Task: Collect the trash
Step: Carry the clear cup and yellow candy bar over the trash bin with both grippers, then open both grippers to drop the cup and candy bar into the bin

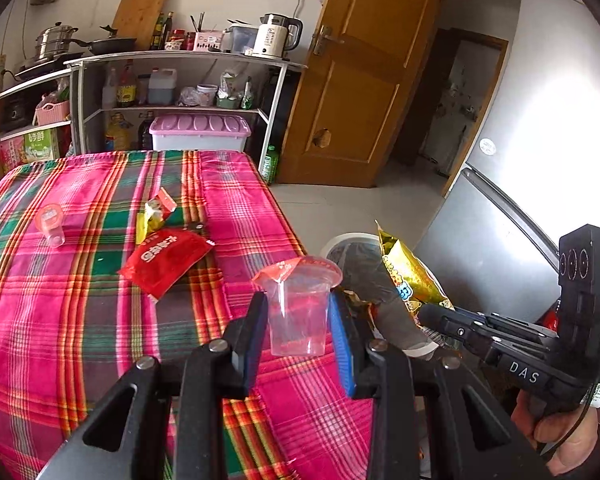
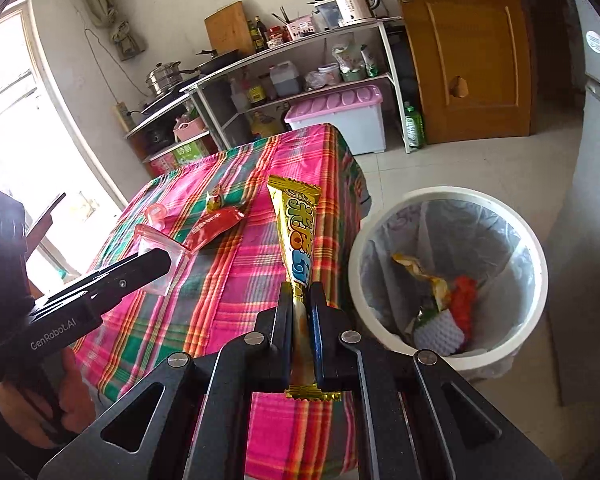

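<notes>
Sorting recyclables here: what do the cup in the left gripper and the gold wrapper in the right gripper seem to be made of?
The cup looks like thin clear plastic, glossy: the tablecloth shows through its wall, and a red peel-back film hangs at the rim. The gold wrapper looks like metallised plastic film: mirror-like gold sheen, crimped zigzag ends, creases where the right gripper pinches it. Foil laminate cannot be ruled out.

On the table [image 1: 80, 320] ahead, 2 wrappers [image 1: 168, 266] lie right of a cup [image 1: 52, 224]; the bin [image 2: 448, 276] stands right of it.

Left hand-held gripper [image 1: 298, 316] clamped on a clear cup [image 1: 298, 312]. Right hand-held gripper [image 2: 300, 312] pinching a gold wrapper [image 2: 298, 236], level alongside.
</notes>
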`<state>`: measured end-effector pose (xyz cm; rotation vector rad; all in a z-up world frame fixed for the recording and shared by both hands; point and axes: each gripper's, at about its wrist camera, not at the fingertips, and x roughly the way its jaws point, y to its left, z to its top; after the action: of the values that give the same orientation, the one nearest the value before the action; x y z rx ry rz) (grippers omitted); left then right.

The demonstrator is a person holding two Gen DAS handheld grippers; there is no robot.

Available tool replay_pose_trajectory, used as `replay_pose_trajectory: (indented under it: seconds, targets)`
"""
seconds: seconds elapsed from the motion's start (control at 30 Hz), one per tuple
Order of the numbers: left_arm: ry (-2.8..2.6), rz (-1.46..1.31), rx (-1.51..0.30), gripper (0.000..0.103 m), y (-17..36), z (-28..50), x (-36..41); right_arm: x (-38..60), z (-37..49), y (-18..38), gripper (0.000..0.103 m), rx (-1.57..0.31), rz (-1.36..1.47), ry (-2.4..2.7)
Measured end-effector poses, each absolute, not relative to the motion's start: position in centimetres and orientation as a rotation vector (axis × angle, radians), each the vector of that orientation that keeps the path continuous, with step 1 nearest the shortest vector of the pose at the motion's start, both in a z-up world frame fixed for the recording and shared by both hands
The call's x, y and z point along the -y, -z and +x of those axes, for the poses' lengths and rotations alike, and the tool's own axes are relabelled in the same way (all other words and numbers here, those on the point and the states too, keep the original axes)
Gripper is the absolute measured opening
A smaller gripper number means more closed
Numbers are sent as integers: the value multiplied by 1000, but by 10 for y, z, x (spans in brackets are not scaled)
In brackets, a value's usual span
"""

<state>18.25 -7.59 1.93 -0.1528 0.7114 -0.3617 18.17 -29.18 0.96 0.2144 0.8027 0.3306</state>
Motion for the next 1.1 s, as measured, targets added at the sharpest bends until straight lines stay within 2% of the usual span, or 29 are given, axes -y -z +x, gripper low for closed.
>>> replay_pose_trajectory:
  seconds: [0.93,1.07,1.1]
  targets:
    - [529,-108,-895,33,48,282,208,403,239,49,8,-896,323,-88]
    - [534,-110,-915,34,55,288,216,406,241,54,18,-896,325,-85]
    - [536,-115,-921,38,56,289,216,406,242,55,20,-897,322,-81]
